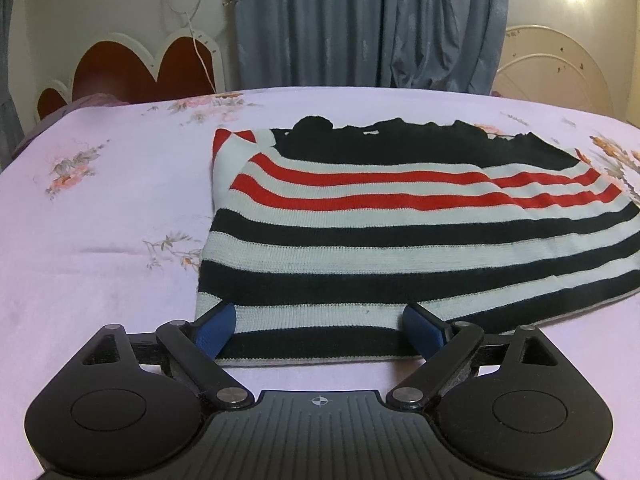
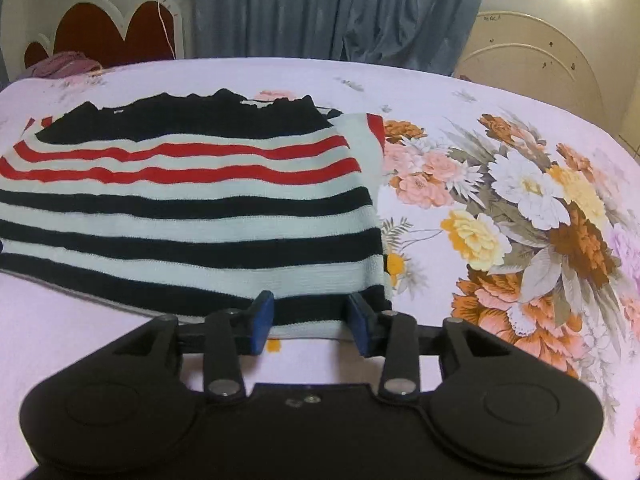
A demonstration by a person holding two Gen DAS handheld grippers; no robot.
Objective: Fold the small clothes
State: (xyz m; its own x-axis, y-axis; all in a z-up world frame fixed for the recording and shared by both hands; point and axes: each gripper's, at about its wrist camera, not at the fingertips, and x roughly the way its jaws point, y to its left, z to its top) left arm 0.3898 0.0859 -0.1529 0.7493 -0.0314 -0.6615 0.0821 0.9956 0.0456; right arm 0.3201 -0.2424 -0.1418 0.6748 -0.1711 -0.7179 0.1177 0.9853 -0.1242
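Left wrist view: your left claw (image 1: 318, 330) stands wide, its blue pads straddling the near hem of the striped sweater (image 1: 400, 216), nothing gripped. The sweater lies flat on the bed (image 1: 100, 216) with both sleeves seemingly tucked in; the bottom-to-top fold looks still undone. Open sheet lies left of the garment.

Right wrist view: your right claw (image 2: 310, 322) is part-closed around the hem's right corner, pads apparently not yet pressing. Sweater (image 2: 192, 216) sits left; flowered bed (image 2: 500, 200) lies bare rightward and beyond the collar, giving room to fold forward.
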